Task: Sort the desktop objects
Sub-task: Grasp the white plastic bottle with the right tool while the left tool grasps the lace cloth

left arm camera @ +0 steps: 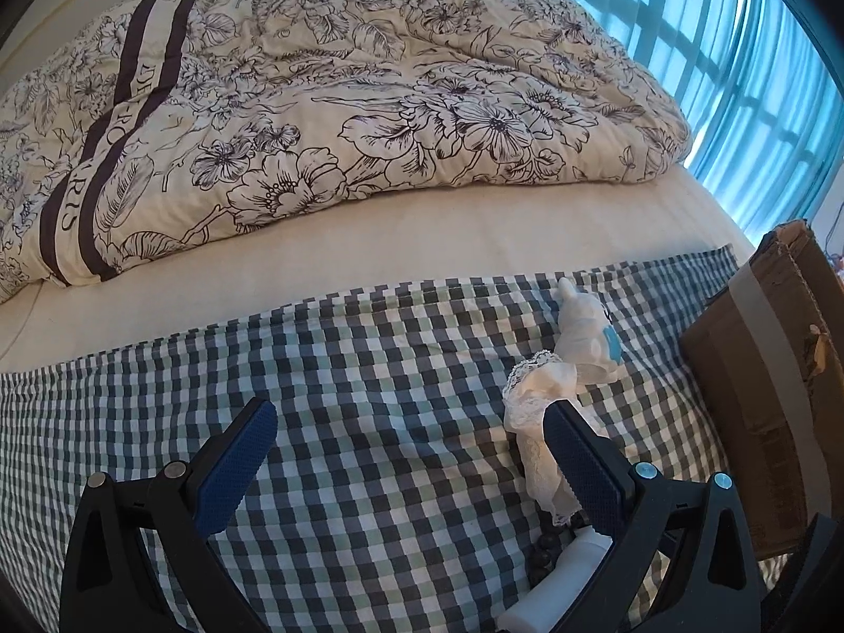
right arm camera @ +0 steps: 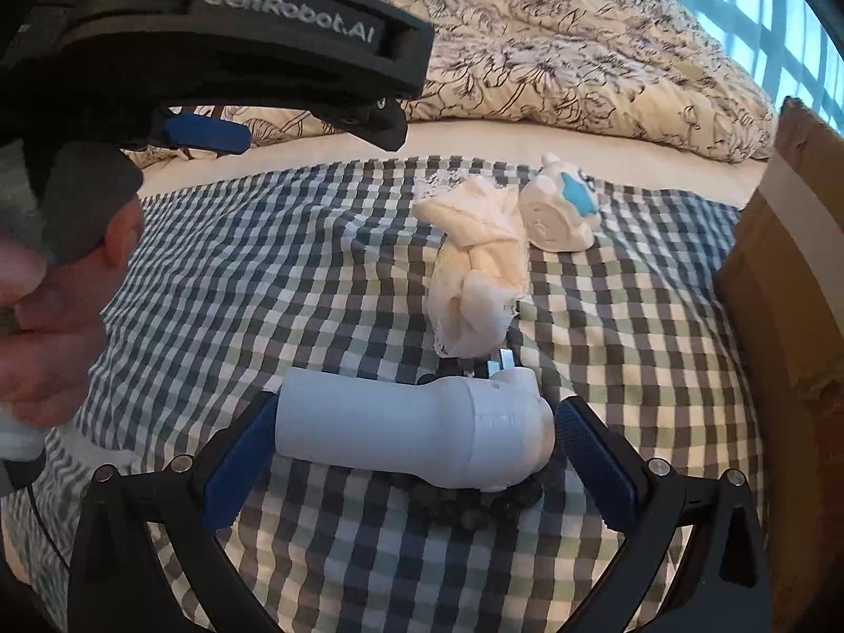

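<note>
The right gripper [right arm camera: 416, 453] is standing spread wide, its 2 blue pads flanking a white cylindrical device [right arm camera: 411, 430] that is lying crosswise on the checked cloth [right arm camera: 316, 264], at about 6 o'clock in the right wrist view. Neither pad appears to be pressing on it yet. The left gripper [left arm camera: 406, 453] is also gaping, holding nothing, hovering over bare cloth.

The device is looking like rigid, smooth plastic with a rounded head at its 3 o'clock end (probably light, and liable to roll or slip). Its straight barrel seems the safest place to clamp, across the width rather than end to end. Under it a string of dark beads [right arm camera: 475, 506] is lying, which could snag or drag along. At 12 o'clock from the device a crumpled lace cloth [right arm camera: 480, 269] is sitting, soft and floppy, best pinched in its bulk. Beyond that, toward 1 o'clock, a small white figurine [right arm camera: 556, 211] with a blue patch is lying, hard and possibly brittle.

The right wrist view is showing the device whole, plus the person's hand [right arm camera: 47, 327] gripping the left tool at 9 o'clock. The left wrist view is catching only the device's end near 5 o'clock, but is showing more of the cardboard box [left arm camera: 759, 385] at 3 o'clock, a likely destination.
</note>
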